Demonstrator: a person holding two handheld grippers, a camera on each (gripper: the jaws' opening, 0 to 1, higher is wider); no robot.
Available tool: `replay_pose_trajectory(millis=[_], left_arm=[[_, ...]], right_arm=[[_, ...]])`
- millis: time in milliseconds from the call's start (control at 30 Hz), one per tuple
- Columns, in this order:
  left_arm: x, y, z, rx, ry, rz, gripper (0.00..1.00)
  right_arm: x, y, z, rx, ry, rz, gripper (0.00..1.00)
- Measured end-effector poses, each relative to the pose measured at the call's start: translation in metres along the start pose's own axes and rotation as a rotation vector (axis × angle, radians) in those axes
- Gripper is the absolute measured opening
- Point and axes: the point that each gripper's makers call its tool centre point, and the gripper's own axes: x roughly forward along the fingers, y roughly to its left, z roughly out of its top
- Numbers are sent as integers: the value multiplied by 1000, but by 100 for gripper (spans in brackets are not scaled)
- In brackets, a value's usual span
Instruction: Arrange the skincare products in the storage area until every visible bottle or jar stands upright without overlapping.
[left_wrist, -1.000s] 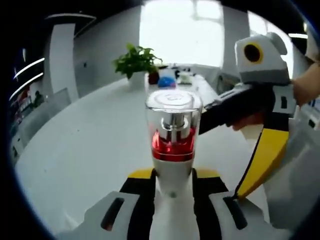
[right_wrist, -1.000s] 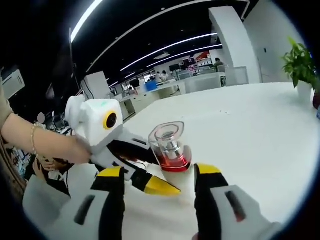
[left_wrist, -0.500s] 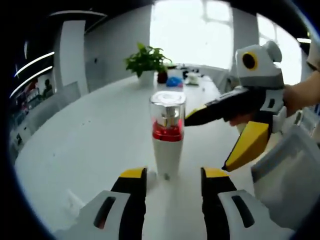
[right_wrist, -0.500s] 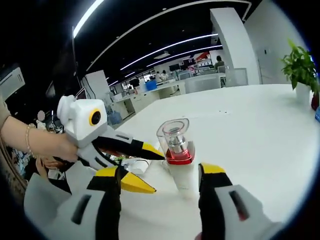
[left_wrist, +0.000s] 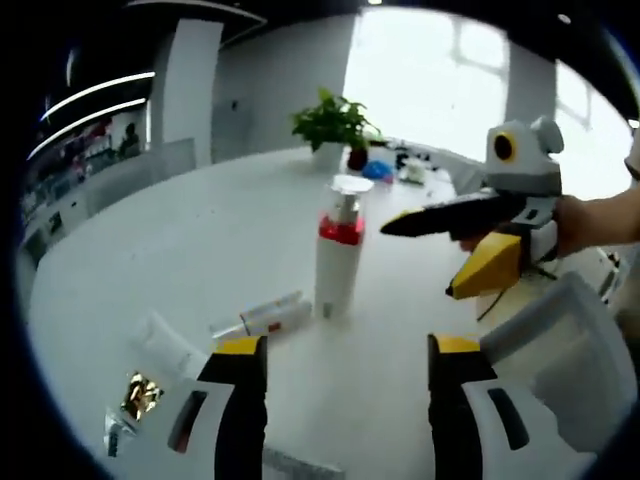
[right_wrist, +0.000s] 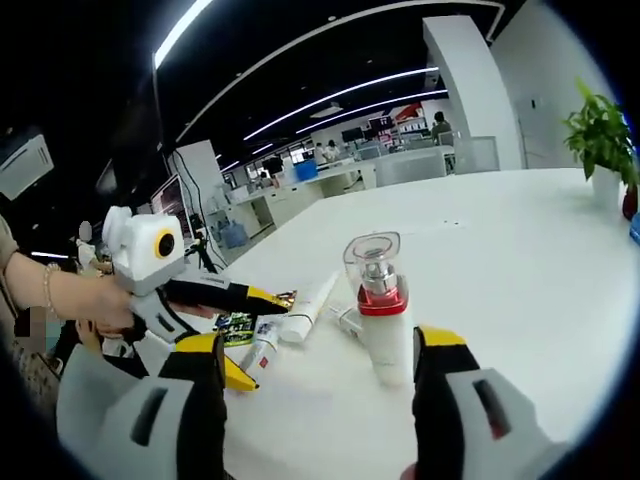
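Observation:
A white pump bottle (left_wrist: 337, 262) with a red band and a clear cap stands upright on the white table (left_wrist: 160, 240); in the right gripper view the bottle (right_wrist: 386, 312) is just ahead, between my right jaws. My left gripper (left_wrist: 346, 348) is open and well back from it, holding nothing. My right gripper (right_wrist: 322, 345) is open as well and holds nothing. In the left gripper view the right gripper (left_wrist: 420, 260) reaches in from the right, beside the bottle but apart from it. Several tubes (right_wrist: 308, 300) lie flat left of the bottle.
A white tube (left_wrist: 165, 346), a red-marked tube (left_wrist: 262, 317) and a gold sachet (left_wrist: 141, 394) lie near my left jaw. A white bin (left_wrist: 560, 350) stands at the right. A potted plant (left_wrist: 335, 122) and small items sit at the far table end.
My left gripper has let go of the bottle, opened and drawn back. The right gripper has drawn away too. The bottle now stands alone on the table.

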Motion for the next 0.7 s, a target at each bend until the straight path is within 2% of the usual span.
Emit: replay_pose_trajectory(millis=[233, 700], left_arm=[[-30, -1, -7, -69, -31, 61, 73], [-87, 2, -42, -182, -39, 196, 84]], right_arm=[[-9, 6, -3, 5, 3, 2, 82], [-21, 24, -9, 22, 13, 30, 88]])
